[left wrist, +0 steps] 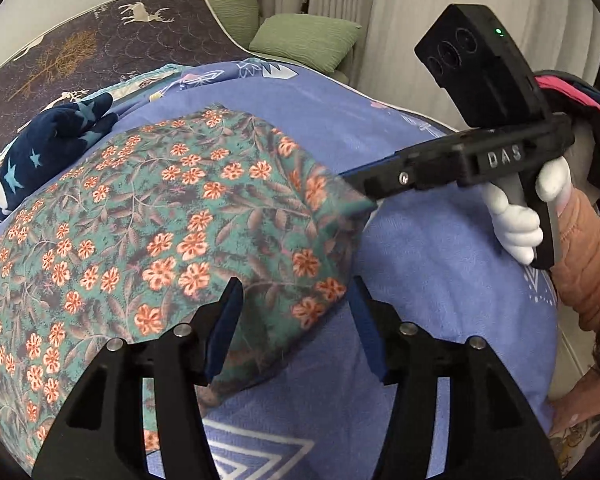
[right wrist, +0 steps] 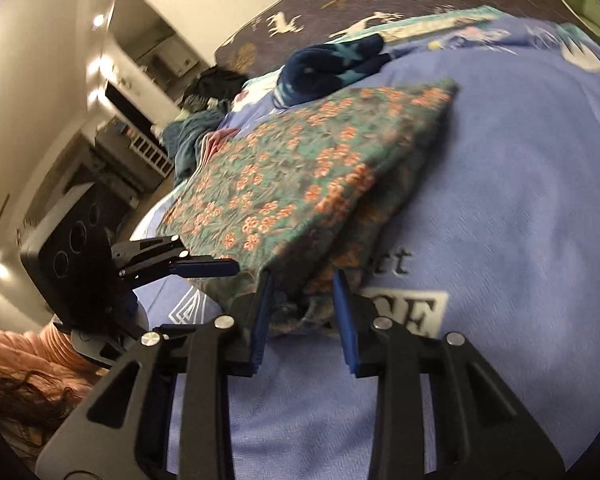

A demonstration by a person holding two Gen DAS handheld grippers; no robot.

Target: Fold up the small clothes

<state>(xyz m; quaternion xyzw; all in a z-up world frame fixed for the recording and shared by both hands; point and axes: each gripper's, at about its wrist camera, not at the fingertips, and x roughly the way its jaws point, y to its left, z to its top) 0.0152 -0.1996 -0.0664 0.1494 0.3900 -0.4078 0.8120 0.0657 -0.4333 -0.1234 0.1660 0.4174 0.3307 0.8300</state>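
A green floral garment with orange flowers (left wrist: 172, 216) lies partly folded on a blue blanket (left wrist: 440, 280). It also shows in the right wrist view (right wrist: 300, 176). My left gripper (left wrist: 296, 292) is open, its jaws astride the garment's near corner. It shows from the side in the right wrist view (right wrist: 224, 268). My right gripper (right wrist: 302, 280) is open with a bunched corner of the garment between its jaws. In the left wrist view its tip (left wrist: 356, 188) meets the garment's right edge.
A folded navy star-print garment (left wrist: 56, 140) lies beyond the floral one. A dark deer-print mat (left wrist: 100, 40) is behind it. Green cushions (left wrist: 304, 40) and curtains stand at the back. A clothes pile (right wrist: 204, 120) sits at the bed's far left.
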